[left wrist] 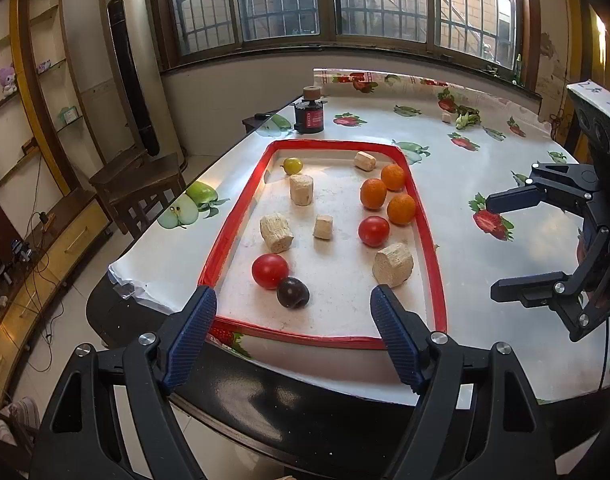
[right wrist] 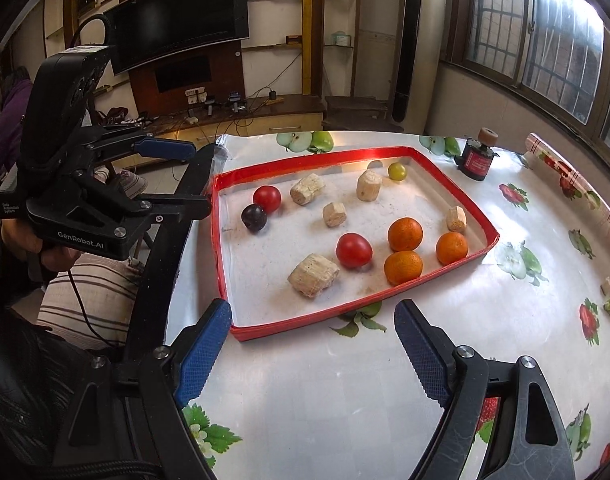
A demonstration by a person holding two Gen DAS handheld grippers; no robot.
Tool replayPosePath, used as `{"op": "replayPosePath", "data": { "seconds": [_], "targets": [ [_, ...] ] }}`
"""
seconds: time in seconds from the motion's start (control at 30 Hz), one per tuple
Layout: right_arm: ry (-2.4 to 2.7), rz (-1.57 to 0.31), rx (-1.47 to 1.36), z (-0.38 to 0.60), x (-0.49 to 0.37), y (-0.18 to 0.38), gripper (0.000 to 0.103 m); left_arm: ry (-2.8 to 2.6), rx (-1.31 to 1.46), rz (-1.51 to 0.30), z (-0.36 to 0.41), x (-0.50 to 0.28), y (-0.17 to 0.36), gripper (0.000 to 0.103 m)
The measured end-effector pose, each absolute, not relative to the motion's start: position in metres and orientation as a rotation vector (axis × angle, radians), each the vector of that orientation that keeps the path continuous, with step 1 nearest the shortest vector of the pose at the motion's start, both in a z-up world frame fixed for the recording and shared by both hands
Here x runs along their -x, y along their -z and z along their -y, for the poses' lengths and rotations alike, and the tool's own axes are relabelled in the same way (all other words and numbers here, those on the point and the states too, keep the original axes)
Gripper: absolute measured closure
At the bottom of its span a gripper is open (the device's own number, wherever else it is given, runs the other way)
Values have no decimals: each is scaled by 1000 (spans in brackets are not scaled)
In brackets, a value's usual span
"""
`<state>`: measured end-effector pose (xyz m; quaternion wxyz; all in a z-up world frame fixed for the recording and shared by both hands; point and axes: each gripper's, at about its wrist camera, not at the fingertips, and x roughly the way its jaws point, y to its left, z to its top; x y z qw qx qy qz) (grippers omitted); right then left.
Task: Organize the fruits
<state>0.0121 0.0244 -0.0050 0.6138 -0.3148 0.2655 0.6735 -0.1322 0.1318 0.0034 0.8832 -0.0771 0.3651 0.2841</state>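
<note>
Both grippers hang over the near table edge with jaws spread and nothing between them. From the left gripper (left wrist: 293, 312), the red tray (left wrist: 423, 216) lies just ahead, plum (left wrist: 292, 293) and a tomato (left wrist: 269, 270) nearest its fingers, a second tomato (left wrist: 374, 231) and three oranges (left wrist: 387, 194) farther ahead to the right. Its view alone takes in the window. From the right gripper (right wrist: 313, 332), the tray sits ahead and slightly left. That view alone shows the hand (right wrist: 45, 246) holding the left gripper, a TV (right wrist: 177, 16) and a striped cushion (right wrist: 93, 300). The pale chunks (left wrist: 393, 265) in the tray are hard to identify. A green fruit (left wrist: 293, 165) sits at the far end.
</note>
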Motion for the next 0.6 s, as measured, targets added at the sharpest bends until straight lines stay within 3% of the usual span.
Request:
{"op": "replayPosePath", "data": {
  "seconds": [0.6],
  "targets": [
    [-1525,-559,720,2,-3,13,18,-596,122,-727,-109,139,-8,23]
  ]
}}
